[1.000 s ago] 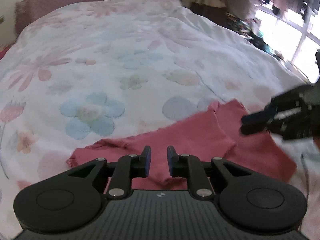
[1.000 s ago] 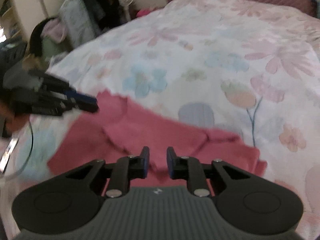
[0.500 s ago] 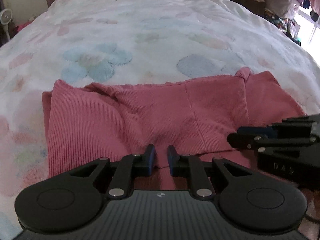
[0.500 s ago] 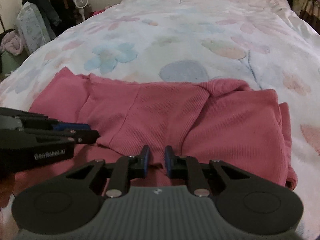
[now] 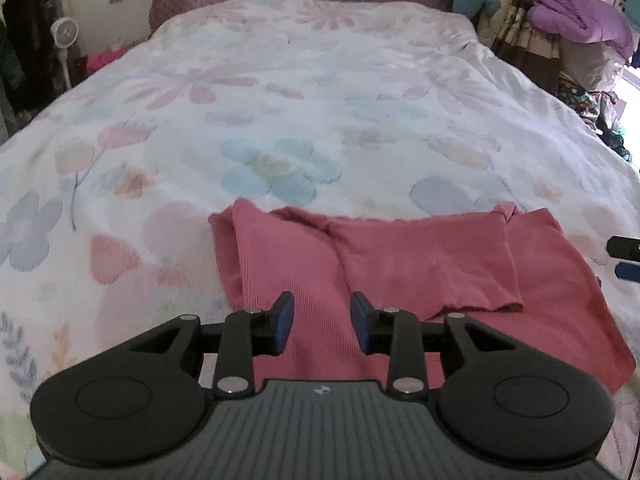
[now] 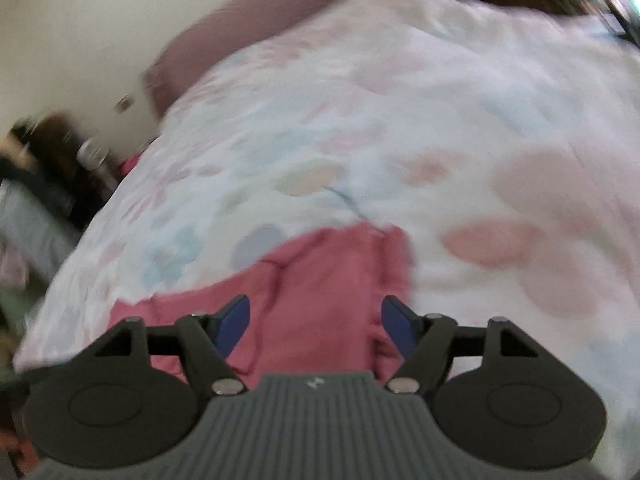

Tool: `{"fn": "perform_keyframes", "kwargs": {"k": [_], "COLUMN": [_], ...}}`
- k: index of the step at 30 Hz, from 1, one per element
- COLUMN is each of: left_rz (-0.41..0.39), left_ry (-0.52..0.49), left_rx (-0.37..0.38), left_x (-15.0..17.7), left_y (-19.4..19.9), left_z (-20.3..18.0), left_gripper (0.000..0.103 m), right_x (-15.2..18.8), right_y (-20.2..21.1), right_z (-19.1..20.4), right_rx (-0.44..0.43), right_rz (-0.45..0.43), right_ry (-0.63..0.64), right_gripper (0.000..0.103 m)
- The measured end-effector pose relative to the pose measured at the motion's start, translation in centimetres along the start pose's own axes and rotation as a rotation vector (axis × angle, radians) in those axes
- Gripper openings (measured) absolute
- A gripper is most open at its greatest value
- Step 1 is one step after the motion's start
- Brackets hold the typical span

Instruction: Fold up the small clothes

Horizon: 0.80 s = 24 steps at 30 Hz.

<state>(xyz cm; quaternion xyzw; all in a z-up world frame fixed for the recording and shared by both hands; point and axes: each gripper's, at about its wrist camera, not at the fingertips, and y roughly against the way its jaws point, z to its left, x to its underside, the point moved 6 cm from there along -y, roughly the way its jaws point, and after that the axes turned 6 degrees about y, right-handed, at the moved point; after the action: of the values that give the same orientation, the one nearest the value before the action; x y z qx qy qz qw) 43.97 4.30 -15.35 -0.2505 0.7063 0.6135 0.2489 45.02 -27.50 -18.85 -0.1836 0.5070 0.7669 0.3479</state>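
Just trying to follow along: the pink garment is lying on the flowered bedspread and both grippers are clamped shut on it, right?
Not quite. The pink garment does lie on the flowered bedspread, but neither gripper is clamped on it. The left wrist view shows the left gripper open above the cloth, and the right wrist view shows the right gripper open too.

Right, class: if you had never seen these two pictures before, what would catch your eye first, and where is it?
First the pink garment, partly folded on the near edge of the floral bedspread, a flap laid over its middle. Next the left gripper and right gripper low in their views above the cloth, jaws open and holding nothing. The right wrist view is blurred.
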Motion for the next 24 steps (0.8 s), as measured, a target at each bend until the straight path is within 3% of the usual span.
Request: {"fn": "perform_keyframes", "kwargs": {"k": [3, 6, 9, 13, 16, 20, 24], "left_rz": [0.017, 0.038, 0.044, 0.056, 0.058, 0.069, 0.054], "left_ry": [0.005, 0.007, 0.003, -0.019, -0.021, 0.003, 0.005], "left_rx": [0.002, 0.030, 0.035, 0.038, 0.034, 0.036, 0.039], "left_x": [0.3, 0.9, 1.0, 0.8, 0.7, 0.7, 0.6], "left_y": [-0.6, -1.0, -1.4, -2.3, -3.1, -3.7, -3.1], "left_z": [-0.5, -0.8, -1.3, -1.9, -2.3, -2.2, -1.8], "left_gripper": [0.039, 0.039, 0.039, 0.039, 0.040, 0.040, 0.040], "right_x": [0.0, 0.2, 0.7, 1.3, 1.8, 2.1, 1.0], "right_y": [-0.7, -2.2, -4.1, -6.1, -7.2, -8.5, -7.7], "right_z": [-3.0, -4.8, -5.6, -6.5, -6.7, -6.4, -4.8], "right_rx": [-0.004, -0.072, -0.052, -0.113, -0.132, -0.183, -0.166], "right_rz": [0.011, 0.024, 0.050, 0.057, 0.061, 0.097, 0.067], "right_ry": [-0.112, -0.207, -0.198, -0.274, -0.295, -0.300, -0.210], "right_gripper": [0.070, 0.069, 0.068, 0.065, 0.051, 0.014, 0.008]}}
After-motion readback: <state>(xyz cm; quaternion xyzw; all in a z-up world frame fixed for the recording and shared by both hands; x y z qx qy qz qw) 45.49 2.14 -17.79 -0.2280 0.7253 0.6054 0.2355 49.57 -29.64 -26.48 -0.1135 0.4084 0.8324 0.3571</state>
